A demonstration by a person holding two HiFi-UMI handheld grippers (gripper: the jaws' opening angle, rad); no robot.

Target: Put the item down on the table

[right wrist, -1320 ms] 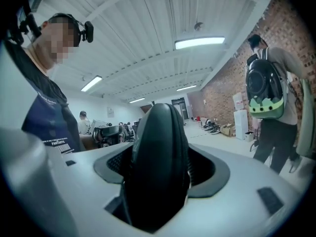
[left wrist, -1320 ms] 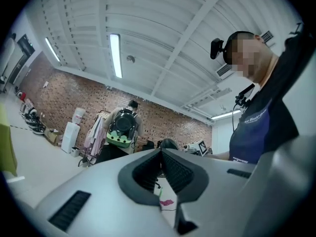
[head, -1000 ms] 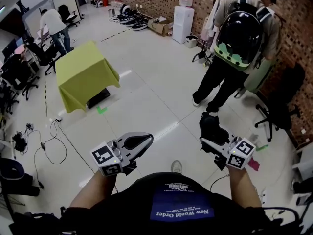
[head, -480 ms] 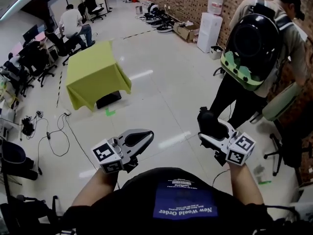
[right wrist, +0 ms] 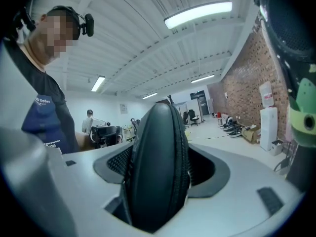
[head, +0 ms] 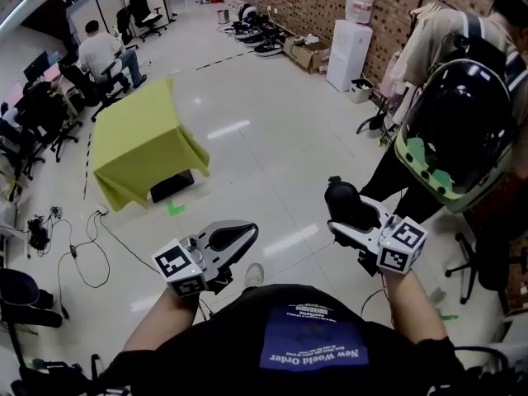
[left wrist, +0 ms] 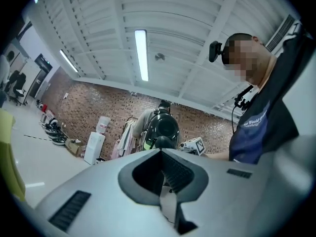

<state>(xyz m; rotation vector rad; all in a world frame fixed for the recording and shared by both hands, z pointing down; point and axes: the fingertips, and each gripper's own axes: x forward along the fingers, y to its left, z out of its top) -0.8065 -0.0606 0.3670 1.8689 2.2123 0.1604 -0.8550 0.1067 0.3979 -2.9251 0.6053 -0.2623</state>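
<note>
The right gripper (head: 350, 214) pinches a black oval zippered case (right wrist: 157, 168) (zip edge outward); the left gripper (head: 233, 235) has its jaws pressed together.

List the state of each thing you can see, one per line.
Right hand-held gripper: shut on the black zip case.
Black zip case: zipped closed, held in the air, not yet set down.
Left hand-held gripper: shut, nothing between its jaws.
Table: draped in a yellow-green cloth, ahead on the left.

Head view steeply down at floor (head: 272, 163); both gripper views tilted up, ceiling (left wrist: 98, 14).
</note>
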